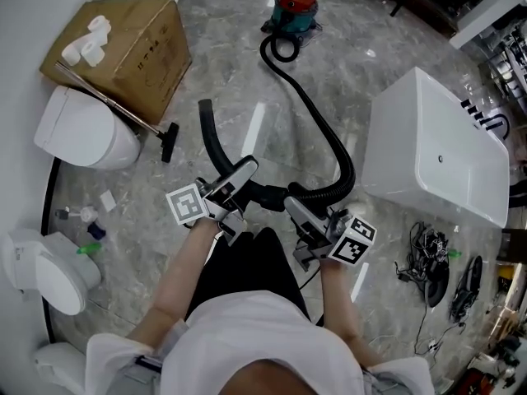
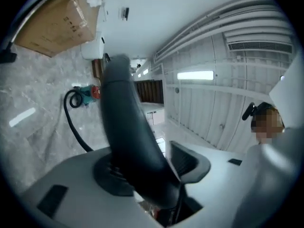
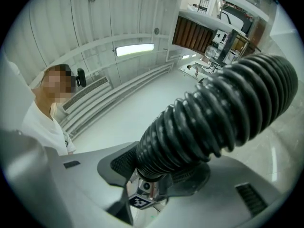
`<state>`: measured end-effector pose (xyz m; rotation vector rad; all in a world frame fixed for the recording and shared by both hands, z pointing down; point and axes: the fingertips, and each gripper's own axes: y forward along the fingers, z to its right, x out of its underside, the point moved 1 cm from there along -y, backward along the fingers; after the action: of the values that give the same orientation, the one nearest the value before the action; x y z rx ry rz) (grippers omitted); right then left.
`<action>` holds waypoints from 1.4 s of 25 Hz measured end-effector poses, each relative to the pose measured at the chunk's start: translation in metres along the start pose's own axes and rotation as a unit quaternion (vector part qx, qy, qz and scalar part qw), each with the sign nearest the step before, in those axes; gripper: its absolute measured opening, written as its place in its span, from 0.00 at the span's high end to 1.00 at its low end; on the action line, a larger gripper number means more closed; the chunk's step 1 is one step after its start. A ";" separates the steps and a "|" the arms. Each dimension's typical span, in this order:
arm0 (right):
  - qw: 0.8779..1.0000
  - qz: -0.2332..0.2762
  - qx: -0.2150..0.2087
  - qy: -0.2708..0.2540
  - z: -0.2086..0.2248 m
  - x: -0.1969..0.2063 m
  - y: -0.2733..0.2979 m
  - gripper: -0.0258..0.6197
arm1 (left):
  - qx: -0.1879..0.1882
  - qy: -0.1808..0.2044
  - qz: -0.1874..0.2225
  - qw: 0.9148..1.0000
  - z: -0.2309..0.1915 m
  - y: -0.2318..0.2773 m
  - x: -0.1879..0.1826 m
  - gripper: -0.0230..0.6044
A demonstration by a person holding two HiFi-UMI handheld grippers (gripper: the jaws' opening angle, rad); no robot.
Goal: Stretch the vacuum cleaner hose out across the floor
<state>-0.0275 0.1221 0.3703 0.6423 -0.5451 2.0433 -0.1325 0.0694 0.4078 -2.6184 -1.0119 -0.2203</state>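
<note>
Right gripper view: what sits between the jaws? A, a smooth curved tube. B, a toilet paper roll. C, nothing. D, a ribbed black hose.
D: the right gripper is shut on the ribbed hose, with a pad pressing on each side.

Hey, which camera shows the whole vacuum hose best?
The head view: the hose runs from the vacuum cleaner, curving past the white tub toward the camera. The left gripper view shows its smooth end close up and blurred, plus a distant loop. The right gripper view shows only a ribbed section.
</note>
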 end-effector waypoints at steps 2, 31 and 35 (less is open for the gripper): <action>1.000 0.018 -0.004 0.026 0.002 0.001 -0.004 0.66 | 0.019 -0.016 0.037 0.999 0.005 0.002 -0.008 0.68; 0.986 -0.102 0.135 -0.008 0.066 0.040 -0.032 0.55 | 0.100 0.327 -0.376 0.861 0.021 0.047 0.016 0.82; 0.980 -0.080 0.163 -0.080 0.060 0.013 -0.035 0.55 | 0.135 0.310 -0.510 0.791 -0.003 0.028 0.068 0.82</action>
<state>0.0102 0.1123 0.4289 1.0191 -0.2377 1.9534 -0.0630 0.0915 0.4209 -1.3106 -1.8604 -0.9978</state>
